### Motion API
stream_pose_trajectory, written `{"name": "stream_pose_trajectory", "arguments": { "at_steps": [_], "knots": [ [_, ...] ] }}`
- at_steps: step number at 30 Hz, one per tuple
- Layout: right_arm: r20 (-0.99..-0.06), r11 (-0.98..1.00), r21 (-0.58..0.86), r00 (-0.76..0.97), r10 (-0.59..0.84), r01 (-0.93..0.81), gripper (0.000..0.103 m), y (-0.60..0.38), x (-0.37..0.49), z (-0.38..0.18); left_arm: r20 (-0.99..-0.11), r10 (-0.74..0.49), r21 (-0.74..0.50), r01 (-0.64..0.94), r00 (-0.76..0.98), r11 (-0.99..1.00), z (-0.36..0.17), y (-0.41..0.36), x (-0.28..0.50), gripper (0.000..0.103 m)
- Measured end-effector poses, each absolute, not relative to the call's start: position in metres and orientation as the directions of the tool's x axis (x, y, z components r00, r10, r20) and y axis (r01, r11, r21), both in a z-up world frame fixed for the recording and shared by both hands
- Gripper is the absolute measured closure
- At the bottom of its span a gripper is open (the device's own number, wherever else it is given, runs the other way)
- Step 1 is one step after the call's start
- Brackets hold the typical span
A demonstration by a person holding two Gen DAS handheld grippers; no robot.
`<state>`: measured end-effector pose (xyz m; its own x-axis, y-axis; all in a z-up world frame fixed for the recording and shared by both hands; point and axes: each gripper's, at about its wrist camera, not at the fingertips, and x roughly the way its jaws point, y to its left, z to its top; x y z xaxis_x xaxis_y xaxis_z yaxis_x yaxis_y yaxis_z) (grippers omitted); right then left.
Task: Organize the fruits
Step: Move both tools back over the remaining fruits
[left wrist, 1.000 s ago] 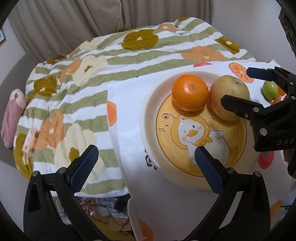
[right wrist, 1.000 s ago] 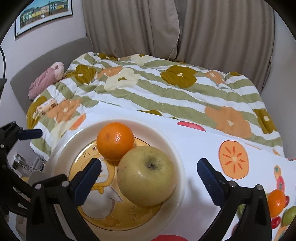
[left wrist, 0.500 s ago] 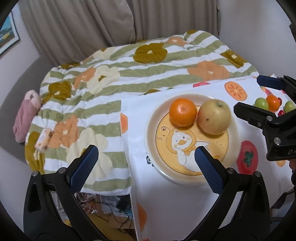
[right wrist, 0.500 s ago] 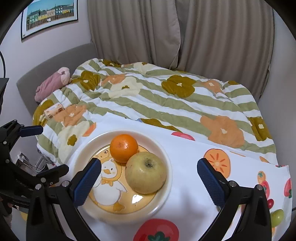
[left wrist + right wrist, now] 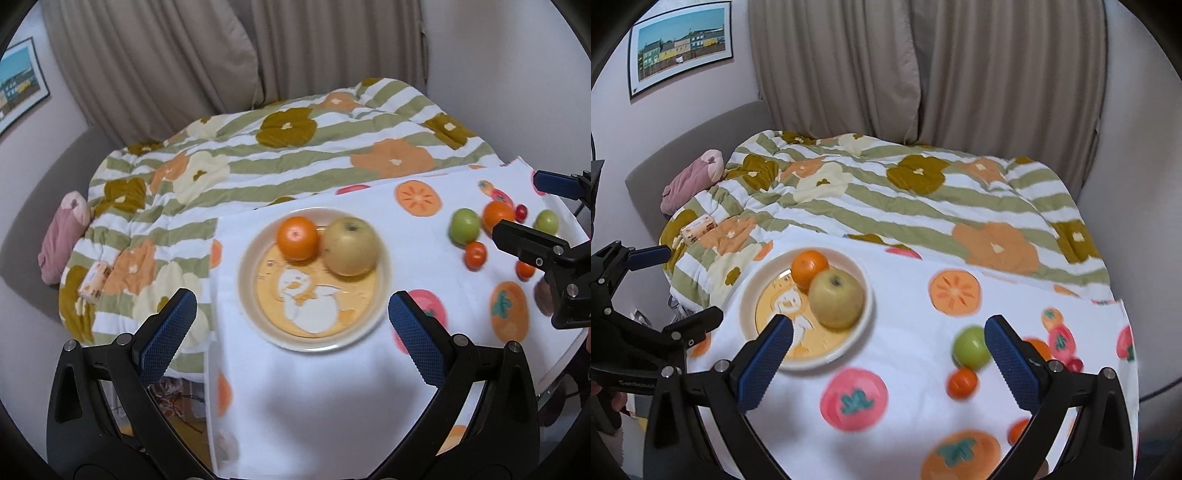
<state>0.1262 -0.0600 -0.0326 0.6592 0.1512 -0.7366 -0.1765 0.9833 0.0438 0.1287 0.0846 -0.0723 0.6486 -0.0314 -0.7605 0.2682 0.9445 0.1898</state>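
A cream plate (image 5: 255,321) (image 5: 864,325) with a duck picture holds an orange (image 5: 297,237) (image 5: 809,266) and a yellow-green apple (image 5: 351,246) (image 5: 836,299). To its right on the fruit-print cloth lie loose fruits: a green one (image 5: 464,225) (image 5: 971,349), a small orange one (image 5: 475,254) (image 5: 962,383) and several more. My left gripper (image 5: 295,332) hangs open above the plate's near side, holding nothing. My right gripper (image 5: 888,354) is open and empty above the cloth between plate and loose fruits; it also shows at the right edge (image 5: 539,218) of the left wrist view.
The white fruit-print tablecloth (image 5: 332,406) (image 5: 916,332) covers a small table beside a bed with a striped floral quilt (image 5: 240,158) (image 5: 905,199). A pink plush (image 5: 62,236) and a small box (image 5: 96,282) lie on the bed. Curtains and walls stand behind.
Both grippers have pulled up and back from the plate, which now looks smaller. The loose fruits on the right have come into view. Both stay open.
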Motion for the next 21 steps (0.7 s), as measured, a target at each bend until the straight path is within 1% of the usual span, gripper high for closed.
{"name": "stream_pose_trajectory", "arguments": {
  "at_steps": [6, 10, 16, 21],
  "knots": [
    [-0.739, 0.991, 0.020, 0.666, 0.102, -0.129, 0.000, -0.109, 0.094, -0.029, -0.762, -0.079, 0.165, 0.311, 0.643, 0.936, -0.075, 0.035, 0.104, 0.000],
    [-0.744, 0.995, 0.031, 0.662, 0.089, -0.098, 0.000, -0.144, 0.076, -0.034, -0.764, -0.115, 0.146, 0.344, 0.634, 0.927, -0.085, 0.004, 0.091, 0.000],
    [-0.758, 0.999, 0.048, 0.650, 0.045, -0.013, 0.000, -0.191, 0.050, -0.053, -0.773, -0.167, 0.145, 0.426, 0.612, 0.893, -0.109, -0.034, 0.083, 0.000],
    [-0.777, 0.996, 0.061, 0.629, 0.011, 0.057, 0.000, -0.214, 0.033, -0.077, -0.772, -0.211, 0.160, 0.505, 0.599, 0.848, -0.135, -0.061, 0.090, 0.000]
  ]
}}
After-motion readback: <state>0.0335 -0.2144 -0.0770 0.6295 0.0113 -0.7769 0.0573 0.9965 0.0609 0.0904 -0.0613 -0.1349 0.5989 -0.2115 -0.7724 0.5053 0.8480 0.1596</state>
